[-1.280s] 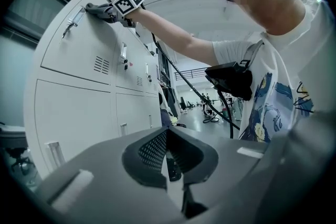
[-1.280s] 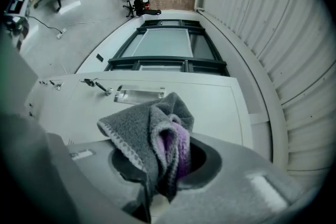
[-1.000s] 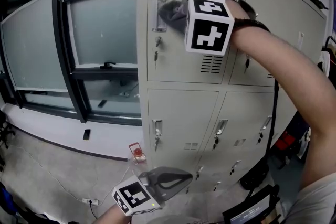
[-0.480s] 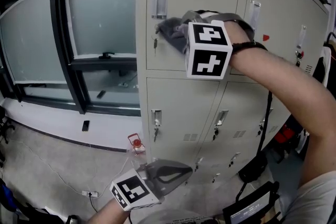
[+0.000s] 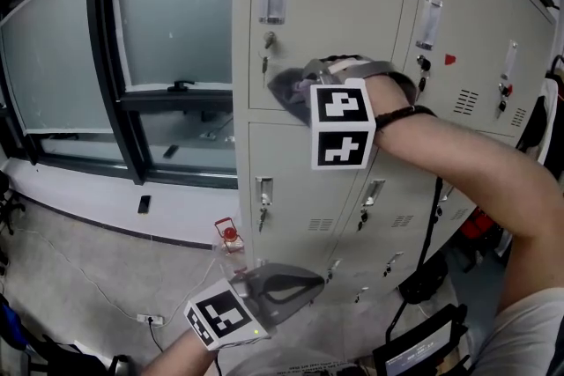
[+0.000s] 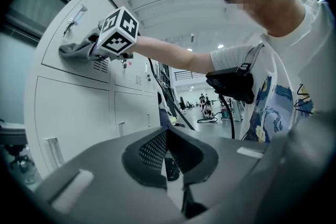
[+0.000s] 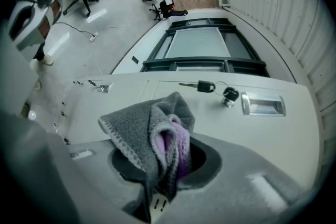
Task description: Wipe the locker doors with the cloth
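A bank of pale grey locker doors point(image 5: 326, 13) fills the head view. My right gripper point(image 5: 304, 92) is shut on a grey and purple cloth point(image 5: 286, 85) and presses it against the lower part of the top left door, just below its keys point(image 5: 267, 48). In the right gripper view the cloth point(image 7: 157, 134) bunches between the jaws, with the keys point(image 7: 215, 89) and the recessed handle point(image 7: 262, 105) beyond it. My left gripper point(image 5: 300, 291) hangs low in front of the bottom lockers, shut and holding nothing. The left gripper view shows the cloth point(image 6: 79, 49) on the door.
A dark-framed window point(image 5: 141, 57) stands left of the lockers. On the floor lie a small red object point(image 5: 229, 240), cables and a power strip point(image 5: 145, 319). Further locker doors with handles and keys point(image 5: 423, 40) run to the right. A dark bag point(image 5: 427, 291) sits at the lockers' foot.
My right gripper has slid the cloth down the top left door, from beside its handle to below the keys. The left gripper has stayed low and shut.
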